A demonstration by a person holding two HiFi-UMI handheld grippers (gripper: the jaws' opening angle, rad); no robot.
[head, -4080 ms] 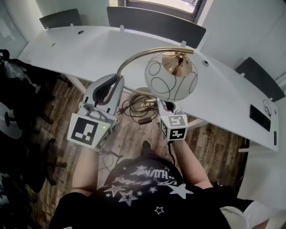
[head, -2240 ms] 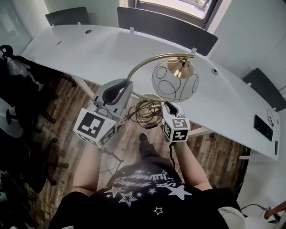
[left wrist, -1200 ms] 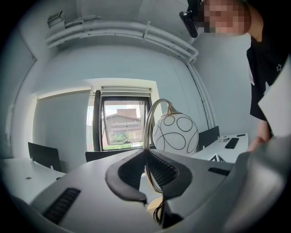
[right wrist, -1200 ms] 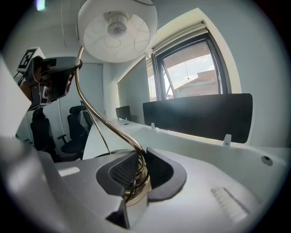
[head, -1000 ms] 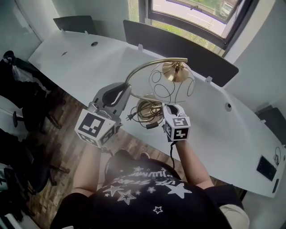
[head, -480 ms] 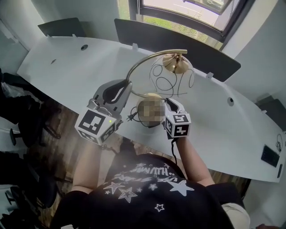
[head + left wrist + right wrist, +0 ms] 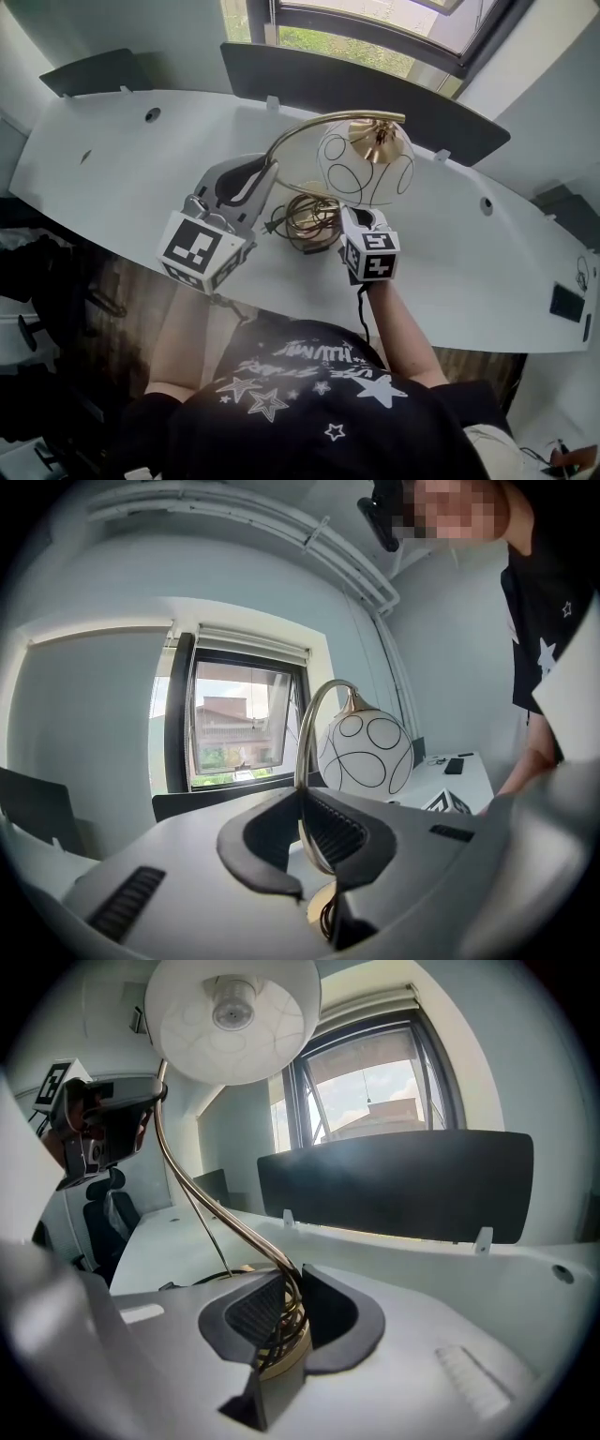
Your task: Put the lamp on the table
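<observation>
Seen from above, the lamp (image 7: 367, 169) has its brass base (image 7: 309, 204) mostly hidden by its coiled cord (image 7: 302, 231) and the right tool (image 7: 354, 217); whether it rests on the tabletop (image 7: 122, 159) cannot be told. The tabletop's right end runs out of frame beside a dark object (image 7: 566, 303) too small to identify.

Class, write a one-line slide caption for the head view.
Left tool and right tool both grip a brass-armed lamp with a white globe shade over the long white table.
</observation>
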